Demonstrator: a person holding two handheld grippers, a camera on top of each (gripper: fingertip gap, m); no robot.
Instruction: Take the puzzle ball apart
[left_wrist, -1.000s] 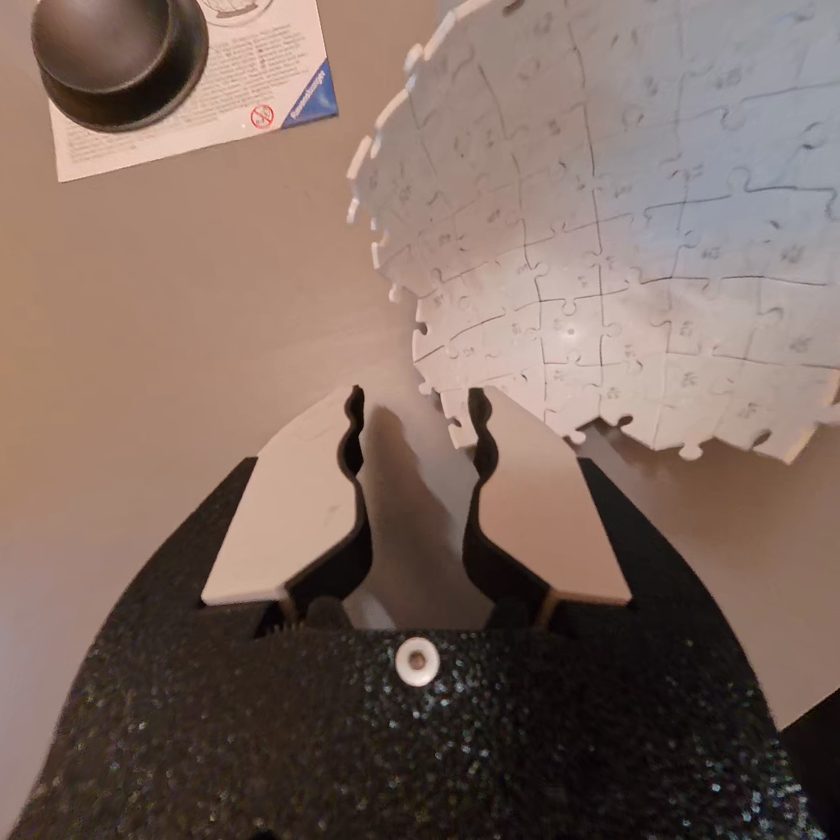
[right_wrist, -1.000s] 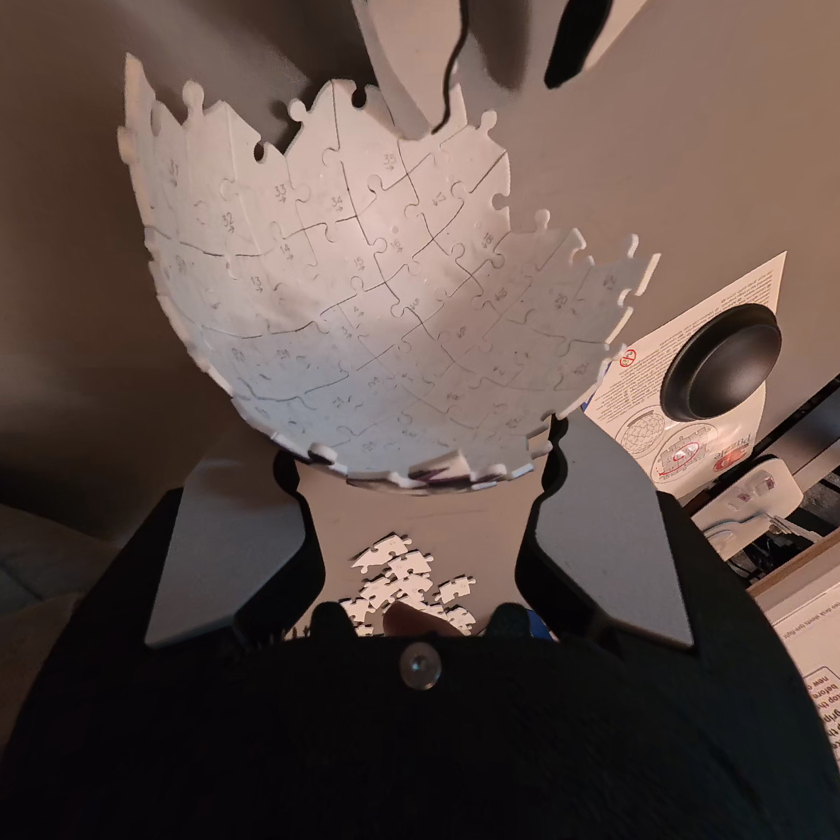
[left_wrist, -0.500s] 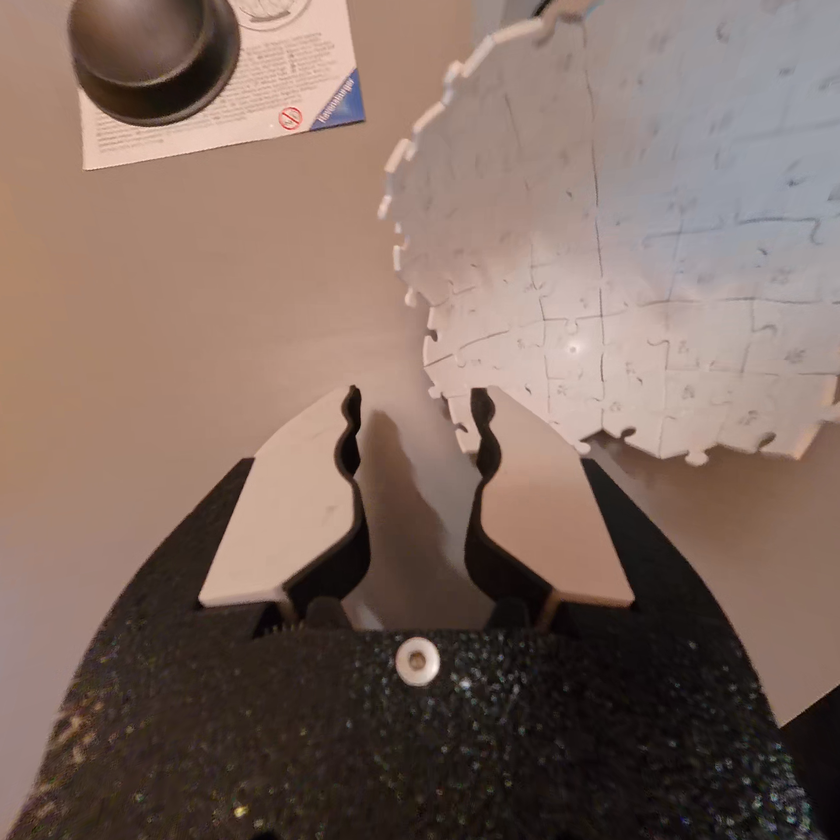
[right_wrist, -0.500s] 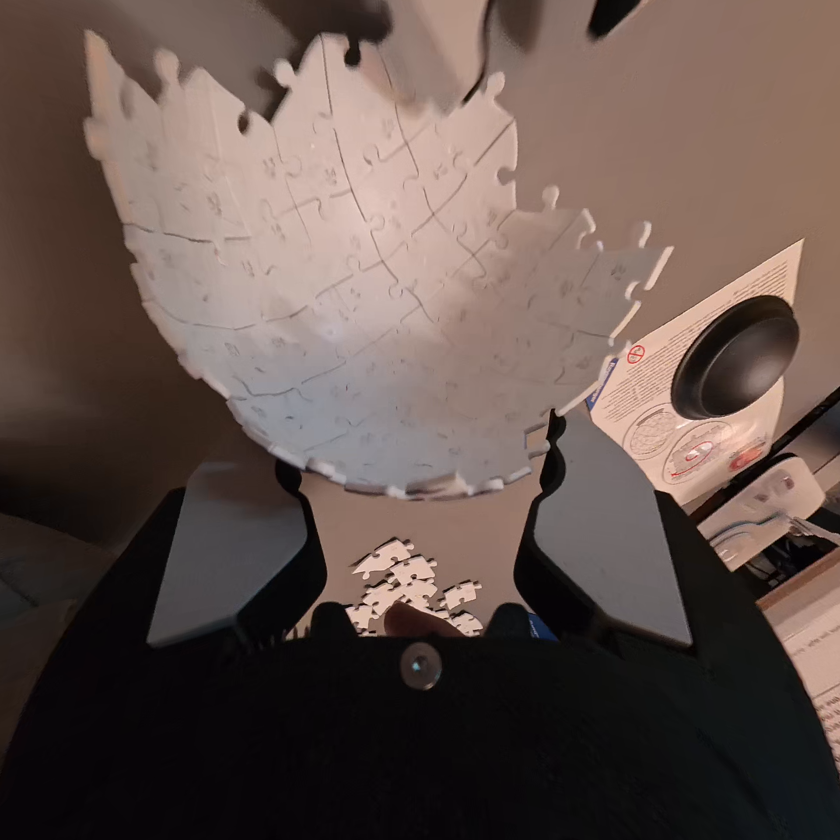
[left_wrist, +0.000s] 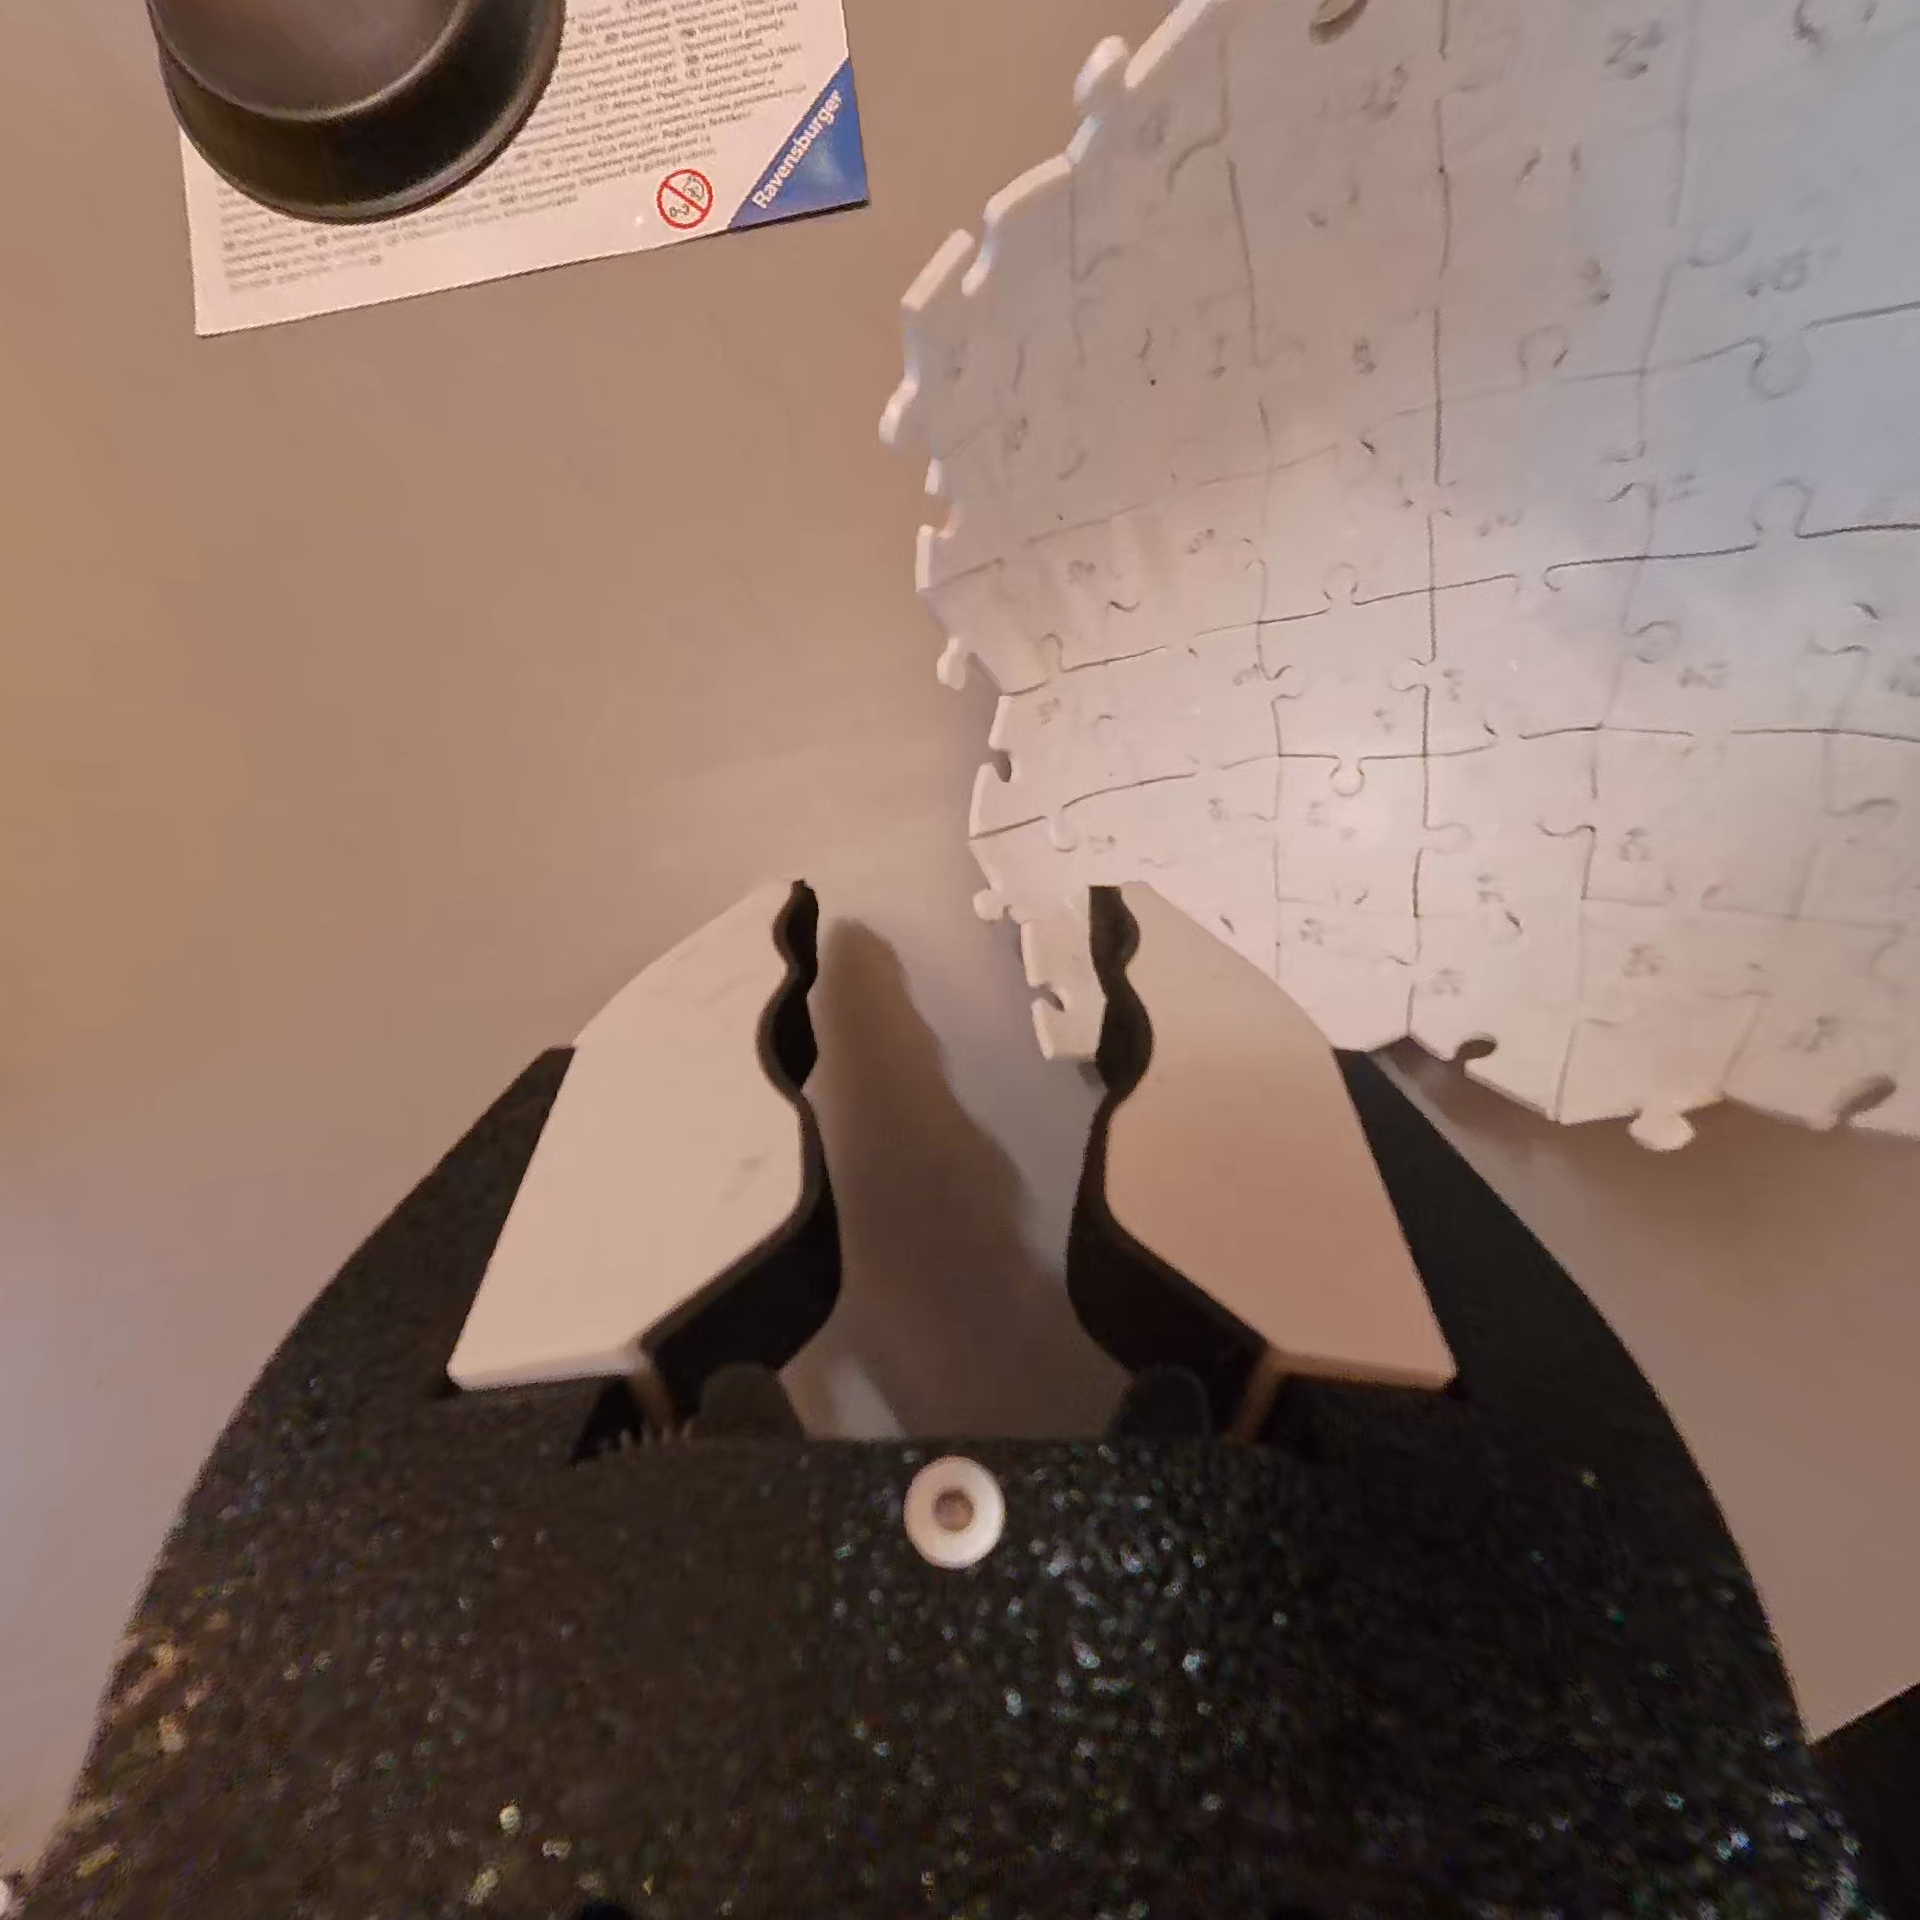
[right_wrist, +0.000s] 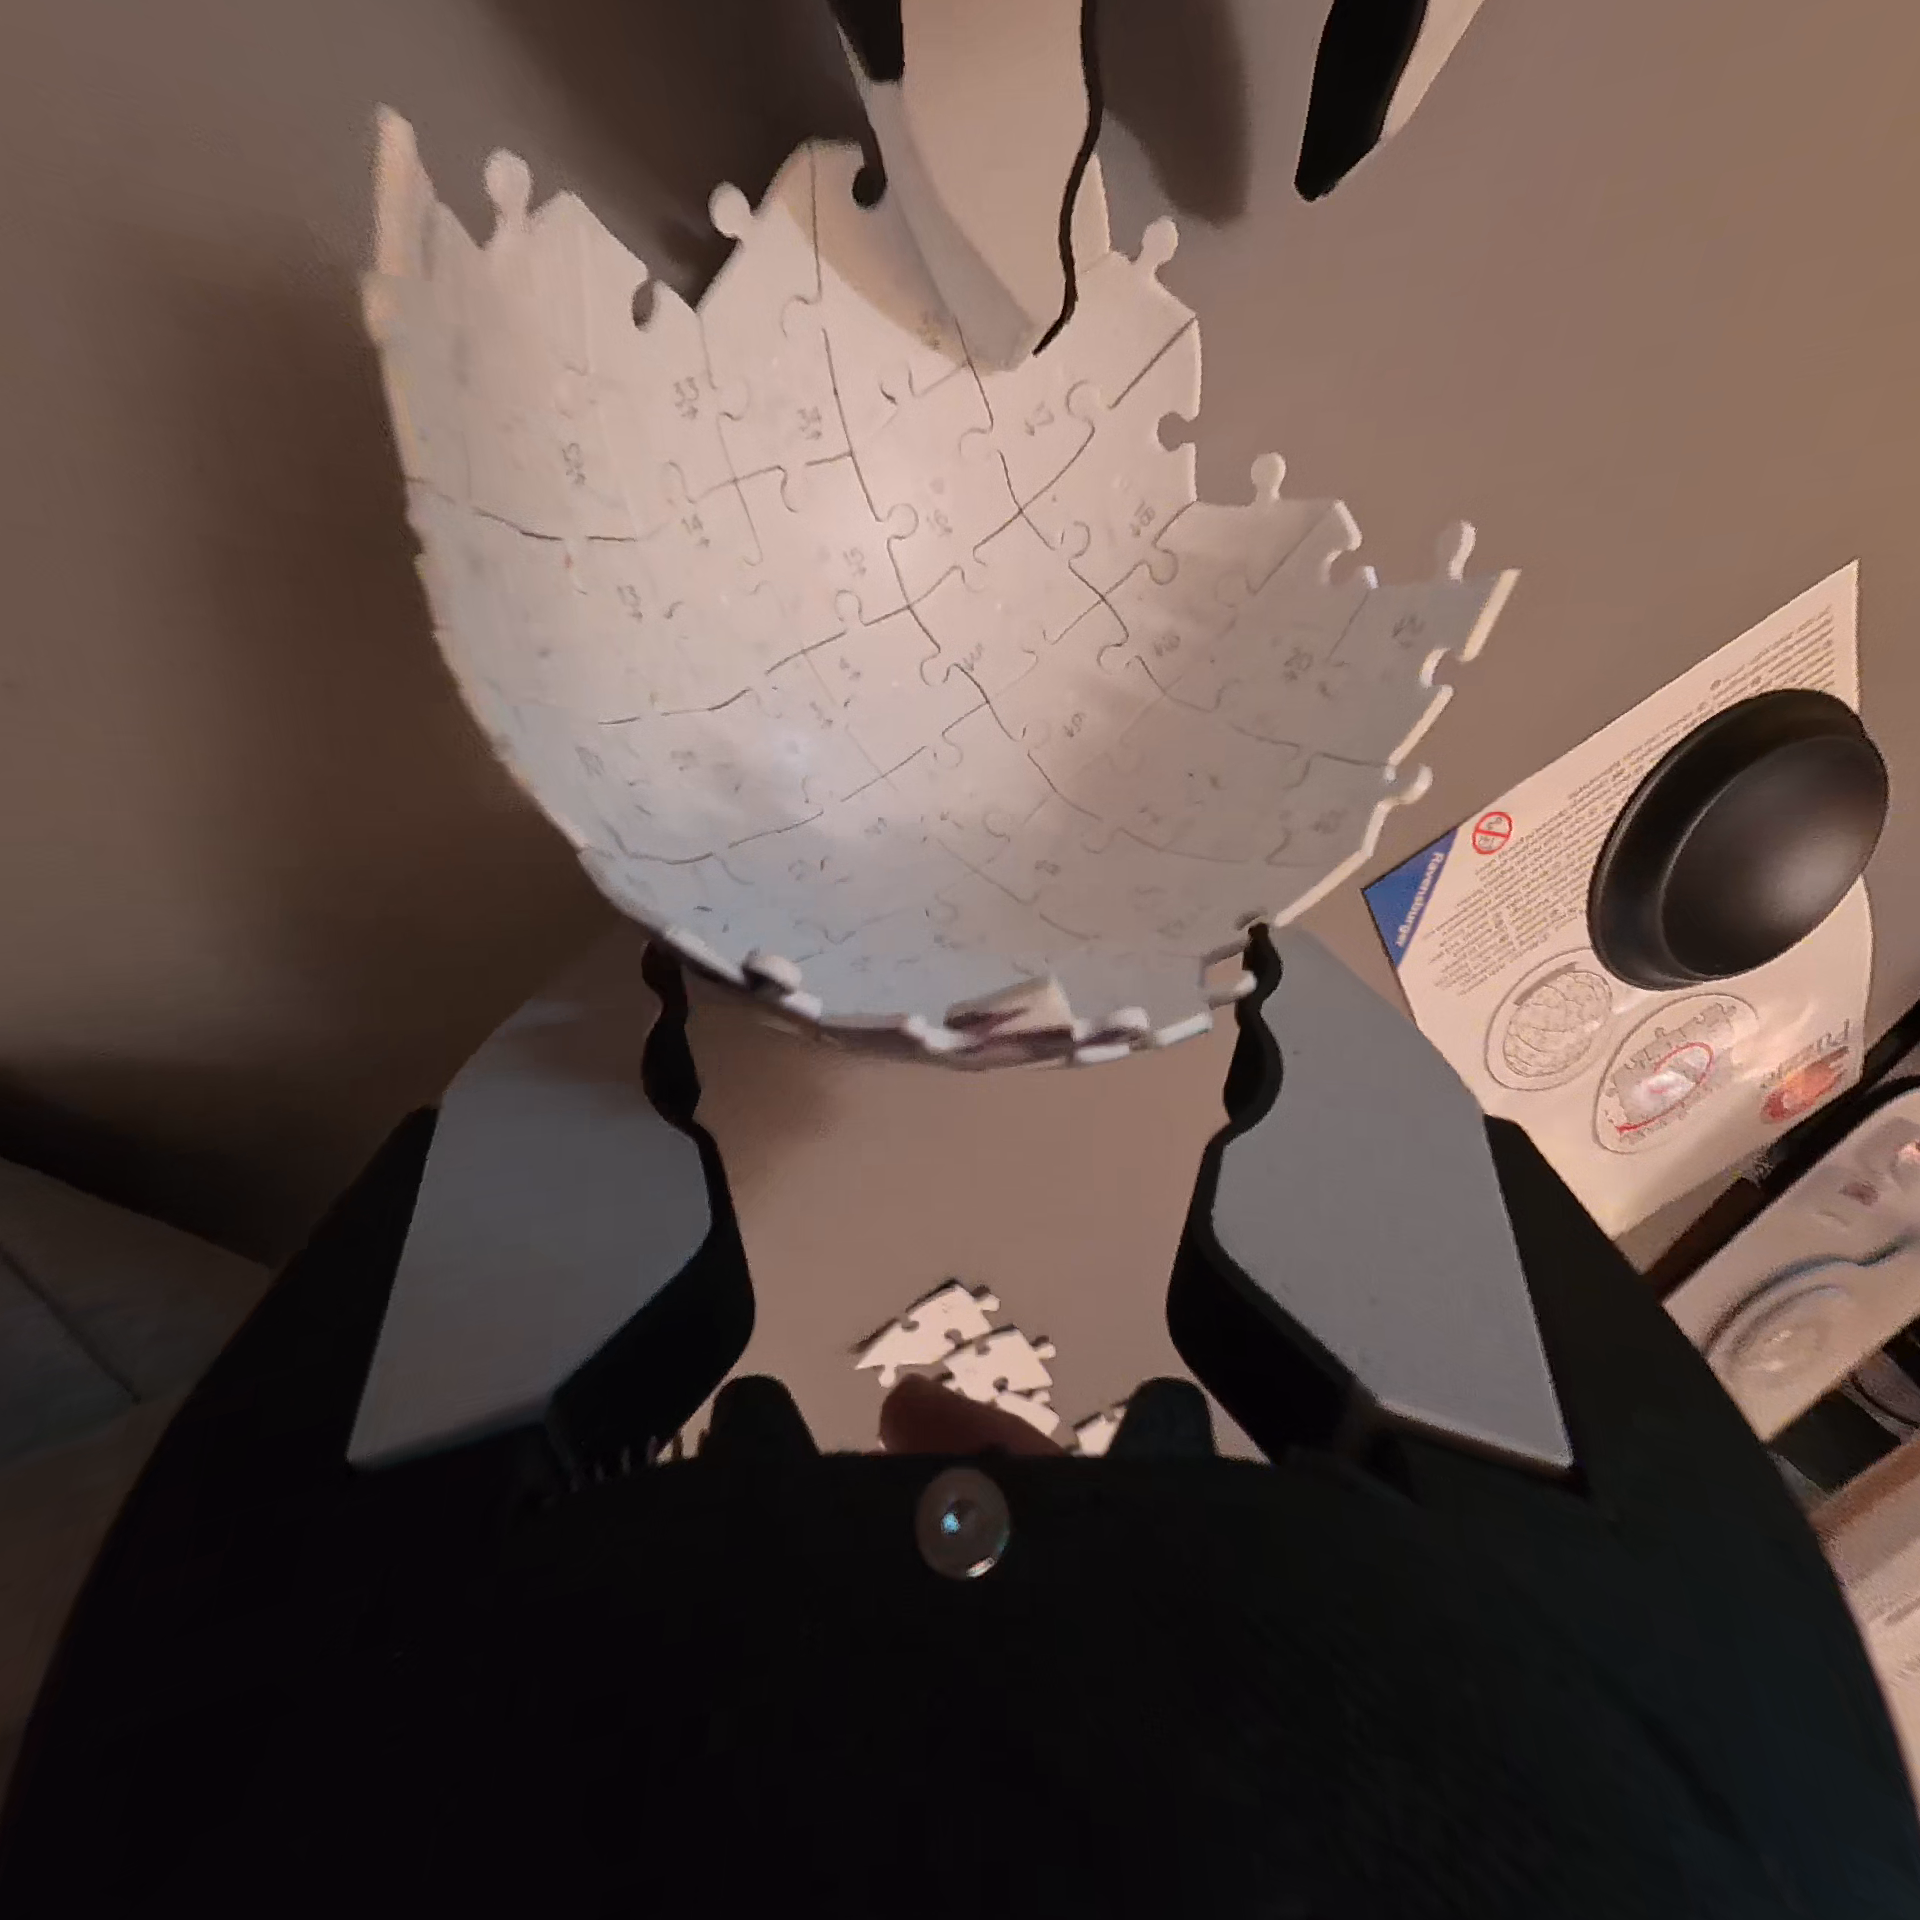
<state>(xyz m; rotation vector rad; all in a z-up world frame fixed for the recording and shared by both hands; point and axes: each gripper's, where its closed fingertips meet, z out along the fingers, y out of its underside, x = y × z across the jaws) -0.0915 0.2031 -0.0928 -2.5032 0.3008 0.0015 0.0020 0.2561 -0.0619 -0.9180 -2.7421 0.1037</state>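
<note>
Filling the frame's upper right, the puzzle ball (left_wrist: 1455, 582) shell hangs over a tan tabletop (left_wrist: 468, 727); left claw (left_wrist: 948, 904) half open, empty; right claw (right_wrist: 954, 961) wide open around the shell's lower rim, grip uncertain.

The right gripper (right_wrist: 961, 961) stands wide open under the puzzle ball (right_wrist: 883, 675) shell. Loose pieces (right_wrist: 966, 1351) lie at six o'clock, a black stand (right_wrist: 1745, 831) at three.

Half a white curved-piece puzzle ball (right_wrist: 883, 665) sits as an open bowl, hollow inside facing up, jagged tabbed rim tilted. Loose white puzzle pieces (right_wrist: 966, 1351) lie piled nearby on the table.
</note>
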